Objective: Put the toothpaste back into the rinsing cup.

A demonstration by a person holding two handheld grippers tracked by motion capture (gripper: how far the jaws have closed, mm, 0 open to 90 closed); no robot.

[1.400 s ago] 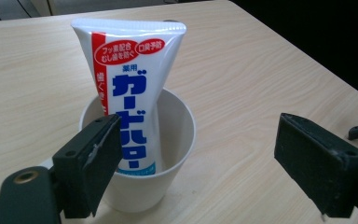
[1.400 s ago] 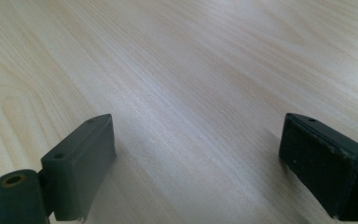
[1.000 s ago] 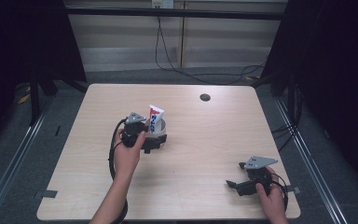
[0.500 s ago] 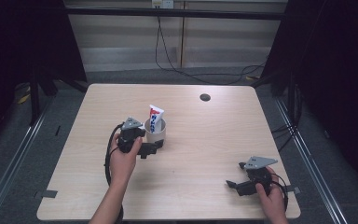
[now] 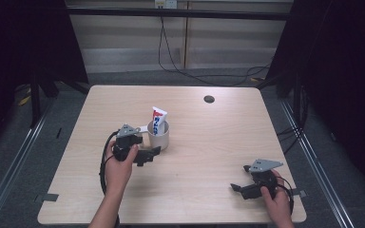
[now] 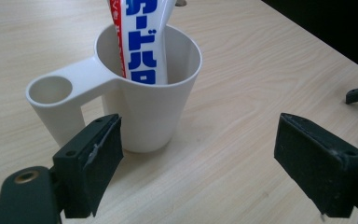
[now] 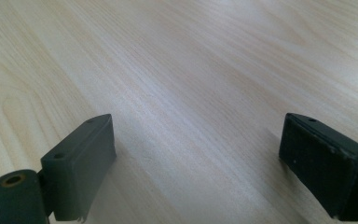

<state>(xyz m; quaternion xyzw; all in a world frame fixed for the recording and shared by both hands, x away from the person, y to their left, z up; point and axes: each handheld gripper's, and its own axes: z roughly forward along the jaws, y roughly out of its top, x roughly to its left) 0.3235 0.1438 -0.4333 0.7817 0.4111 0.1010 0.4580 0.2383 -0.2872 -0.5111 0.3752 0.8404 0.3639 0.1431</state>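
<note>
left gripper (image 5: 148, 156) jaws standing apart just short of cup (image 5: 158, 136) holding tube (image 5: 158, 121); right gripper (image 5: 240, 188) sitting apart near table (image 5: 209, 156) front-right edge.

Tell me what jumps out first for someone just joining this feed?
First, the white cup near the table's middle, with a toothpaste tube standing upright inside, blue and red print showing. The left tongs sit open just in front of the cup, touching nothing. The right tongs rest open over bare wood at the near right corner.
</note>
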